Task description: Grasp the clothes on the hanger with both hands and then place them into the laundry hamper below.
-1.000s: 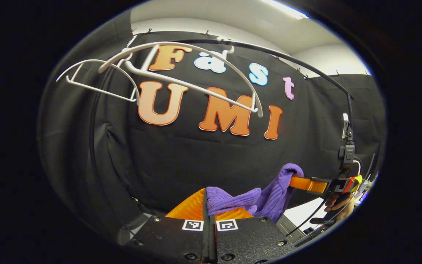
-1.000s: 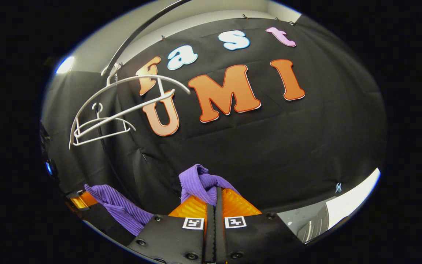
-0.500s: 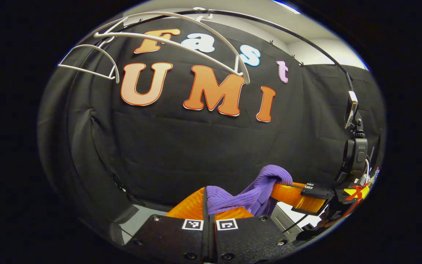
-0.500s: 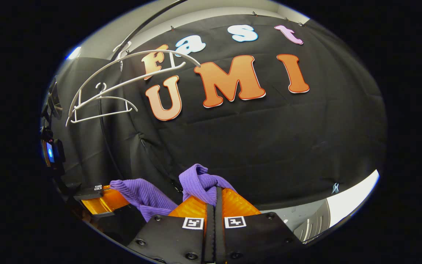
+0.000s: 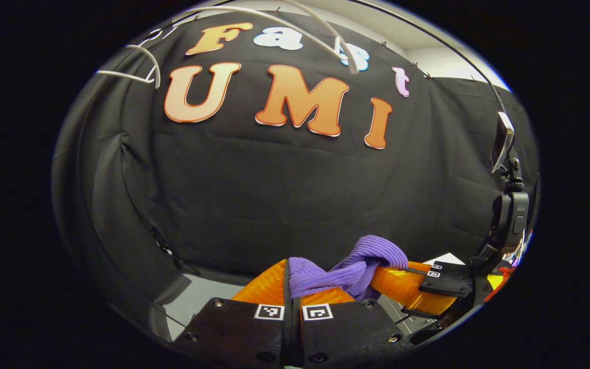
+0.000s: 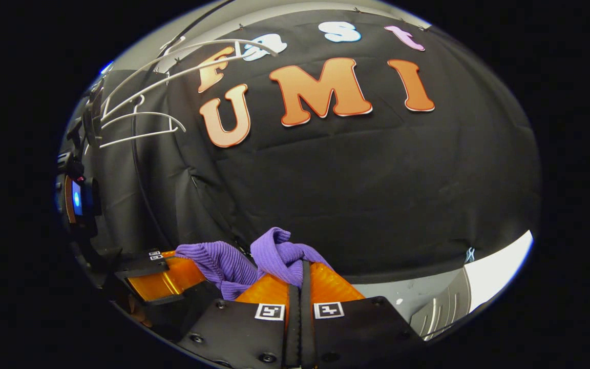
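Note:
A purple ribbed knit garment (image 5: 343, 266) hangs bunched between my two grippers, well below the bare white hangers. In the left gripper view my left gripper (image 5: 291, 274) is shut on one fold of it, and the right gripper (image 5: 407, 282) comes in from the right, pinching the other end. Seen in the right gripper view, my right gripper (image 6: 301, 271) is shut on a purple fold (image 6: 279, 251); the left gripper (image 6: 172, 271) sits close at lower left with cloth (image 6: 218, 259) draped over it. Two white hangers (image 6: 141, 118) hang from the black rail (image 6: 192, 23) at upper left.
Black cloth wall fills the background. A pale ribbed container edge (image 6: 441, 312) and grey floor (image 6: 402, 297) show at lower right of the right gripper view. A mounted device on a stand (image 5: 505, 205) rises at the right of the left gripper view.
Both grippers have dropped with the garment: hangers and rail slid up in both views. The two grippers have come closer together, bunching the cloth.

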`<state>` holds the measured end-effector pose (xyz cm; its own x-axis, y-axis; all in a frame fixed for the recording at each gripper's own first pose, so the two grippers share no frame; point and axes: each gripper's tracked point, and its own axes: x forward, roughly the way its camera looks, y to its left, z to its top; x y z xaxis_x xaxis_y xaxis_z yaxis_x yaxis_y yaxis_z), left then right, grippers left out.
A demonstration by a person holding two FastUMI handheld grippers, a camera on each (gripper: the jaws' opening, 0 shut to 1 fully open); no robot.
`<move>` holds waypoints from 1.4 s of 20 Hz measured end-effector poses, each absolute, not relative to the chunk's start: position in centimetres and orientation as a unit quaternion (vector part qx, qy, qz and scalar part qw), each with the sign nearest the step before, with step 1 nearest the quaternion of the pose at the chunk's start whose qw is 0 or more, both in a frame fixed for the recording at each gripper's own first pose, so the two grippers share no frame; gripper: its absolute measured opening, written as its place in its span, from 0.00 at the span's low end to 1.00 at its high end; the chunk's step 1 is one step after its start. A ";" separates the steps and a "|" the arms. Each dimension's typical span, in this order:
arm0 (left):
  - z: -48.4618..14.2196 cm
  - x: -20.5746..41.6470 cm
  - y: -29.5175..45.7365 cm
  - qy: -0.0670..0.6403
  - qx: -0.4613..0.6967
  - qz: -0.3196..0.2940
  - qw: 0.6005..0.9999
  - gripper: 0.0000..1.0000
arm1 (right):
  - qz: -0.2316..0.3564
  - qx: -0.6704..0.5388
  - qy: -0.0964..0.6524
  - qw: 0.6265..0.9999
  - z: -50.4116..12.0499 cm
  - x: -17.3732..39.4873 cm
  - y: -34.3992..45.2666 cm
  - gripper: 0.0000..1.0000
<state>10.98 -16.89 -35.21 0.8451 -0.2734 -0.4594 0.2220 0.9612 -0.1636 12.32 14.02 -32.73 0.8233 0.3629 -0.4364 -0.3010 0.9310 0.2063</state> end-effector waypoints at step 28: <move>-67.5 2.1 -15.3 0.539 -0.018 -0.077 0.839 0.00 | 0.075 0.024 0.494 0.866 -67.9 6.7 7.8 0.08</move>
